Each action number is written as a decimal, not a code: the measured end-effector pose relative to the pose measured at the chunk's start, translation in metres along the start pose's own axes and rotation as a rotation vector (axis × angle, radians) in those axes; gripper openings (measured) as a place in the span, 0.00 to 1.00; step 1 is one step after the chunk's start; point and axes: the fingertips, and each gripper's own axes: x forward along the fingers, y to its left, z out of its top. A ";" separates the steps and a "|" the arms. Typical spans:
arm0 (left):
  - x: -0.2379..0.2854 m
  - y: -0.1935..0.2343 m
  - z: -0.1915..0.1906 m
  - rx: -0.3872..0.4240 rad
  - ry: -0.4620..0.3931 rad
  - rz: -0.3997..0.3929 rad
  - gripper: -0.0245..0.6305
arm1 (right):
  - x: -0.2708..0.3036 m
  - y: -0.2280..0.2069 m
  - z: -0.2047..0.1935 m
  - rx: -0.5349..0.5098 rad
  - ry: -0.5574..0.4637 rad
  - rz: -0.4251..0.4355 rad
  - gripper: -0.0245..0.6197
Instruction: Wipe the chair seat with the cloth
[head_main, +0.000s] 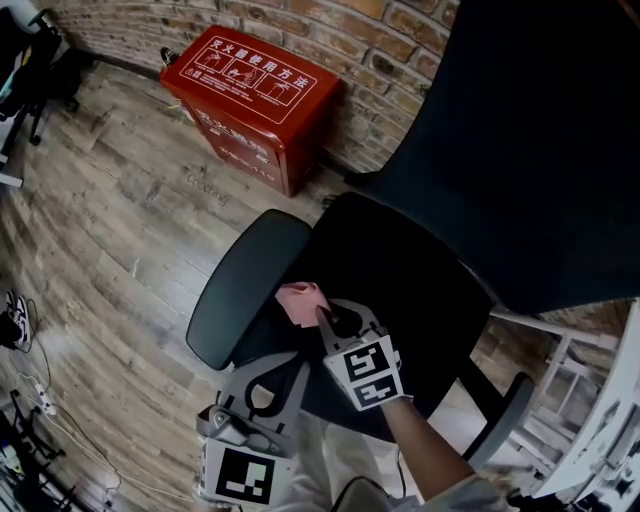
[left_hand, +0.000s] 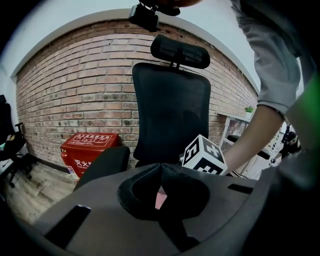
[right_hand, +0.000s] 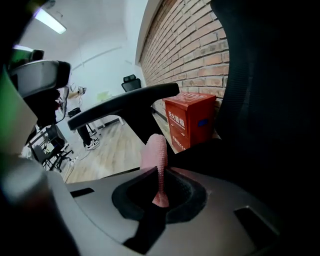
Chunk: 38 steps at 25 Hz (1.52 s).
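The black office chair's seat fills the middle of the head view, below its tall backrest. A pink cloth lies bunched at the seat's left edge, beside the left armrest. My right gripper is shut on the cloth, which stands up from its jaws in the right gripper view. My left gripper hangs lower, off the seat's front left corner, with its jaws shut and nothing held. A sliver of pink shows behind them.
A red metal box stands against the brick wall behind the chair. The chair's right armrest and a white shelf frame are at the right. Shoes and cables lie on the wooden floor at the left.
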 end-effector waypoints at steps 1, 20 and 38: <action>0.001 -0.001 -0.001 -0.001 0.001 -0.003 0.07 | 0.002 -0.004 -0.002 0.008 0.002 -0.005 0.12; 0.034 -0.007 -0.010 0.019 0.031 -0.085 0.07 | 0.027 -0.089 -0.025 0.074 0.047 -0.151 0.12; 0.063 -0.024 -0.008 0.058 0.039 -0.164 0.07 | -0.036 -0.232 -0.073 0.297 0.045 -0.496 0.12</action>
